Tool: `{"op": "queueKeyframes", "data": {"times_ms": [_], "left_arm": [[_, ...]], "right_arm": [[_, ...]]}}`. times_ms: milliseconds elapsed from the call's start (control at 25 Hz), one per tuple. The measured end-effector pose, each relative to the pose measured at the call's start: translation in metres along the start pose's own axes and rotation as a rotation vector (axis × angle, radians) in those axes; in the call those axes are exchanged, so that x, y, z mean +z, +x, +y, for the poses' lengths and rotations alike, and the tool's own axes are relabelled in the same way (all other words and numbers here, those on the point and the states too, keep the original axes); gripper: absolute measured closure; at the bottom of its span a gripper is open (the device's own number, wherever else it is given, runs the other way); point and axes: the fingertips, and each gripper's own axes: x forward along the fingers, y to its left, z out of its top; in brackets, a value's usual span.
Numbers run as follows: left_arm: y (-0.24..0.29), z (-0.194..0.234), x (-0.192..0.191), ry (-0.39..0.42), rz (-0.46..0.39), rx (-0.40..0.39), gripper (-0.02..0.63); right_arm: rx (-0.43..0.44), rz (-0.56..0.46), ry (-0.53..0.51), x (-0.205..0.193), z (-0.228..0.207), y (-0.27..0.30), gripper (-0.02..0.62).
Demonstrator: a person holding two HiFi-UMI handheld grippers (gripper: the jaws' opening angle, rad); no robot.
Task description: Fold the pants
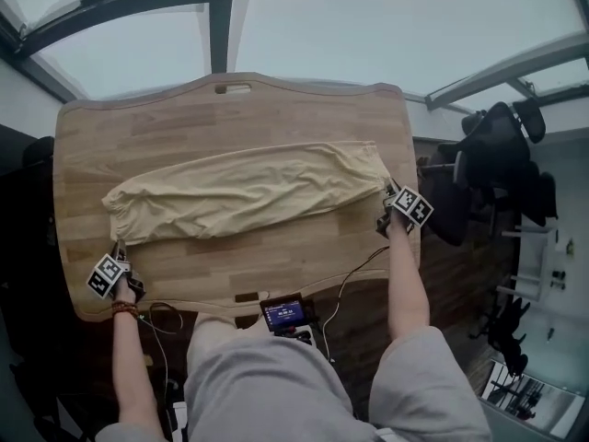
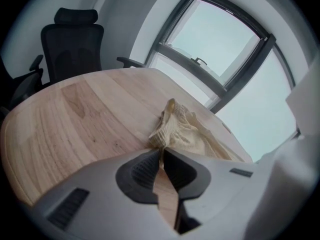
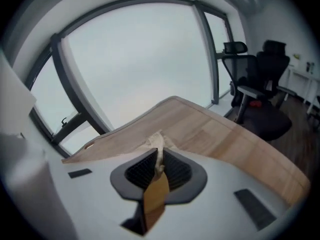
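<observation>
Cream-coloured pants (image 1: 241,192) lie stretched left to right across the wooden table (image 1: 230,113), folded lengthwise into a long band. My left gripper (image 1: 118,251) is at the band's left end, shut on a corner of the pants (image 2: 182,131), with fabric pinched between its dark pads (image 2: 142,171). At the right end my right gripper (image 1: 390,203) is shut on the other corner of the pants (image 3: 157,143), and a strip of cloth shows between its pads (image 3: 175,171). The pants' near edge hangs slack between the two grips.
A small device with a lit screen (image 1: 284,314) sits at the table's near edge, with cables (image 1: 350,279) trailing from it. Black office chairs (image 1: 497,159) stand to the right of the table, and another chair (image 2: 70,46) stands beyond its left end. Windows (image 2: 220,44) lie behind.
</observation>
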Motion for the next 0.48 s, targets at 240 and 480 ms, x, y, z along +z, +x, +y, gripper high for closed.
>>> {"op": "queueKeyframes", "data": {"times_ms": [240,480], "left_arm": [[-0.004,-0.003,-0.006,0.034,0.02,0.069,0.574],[-0.011,-0.005,-0.005,0.063,0.036,0.142,0.574]], "right_arm": [[0.095,0.115,0.235,-0.043,-0.073,0.031,0.557],[0.144,0.155,0.315,-0.062,-0.075,0.051,0.423]]}}
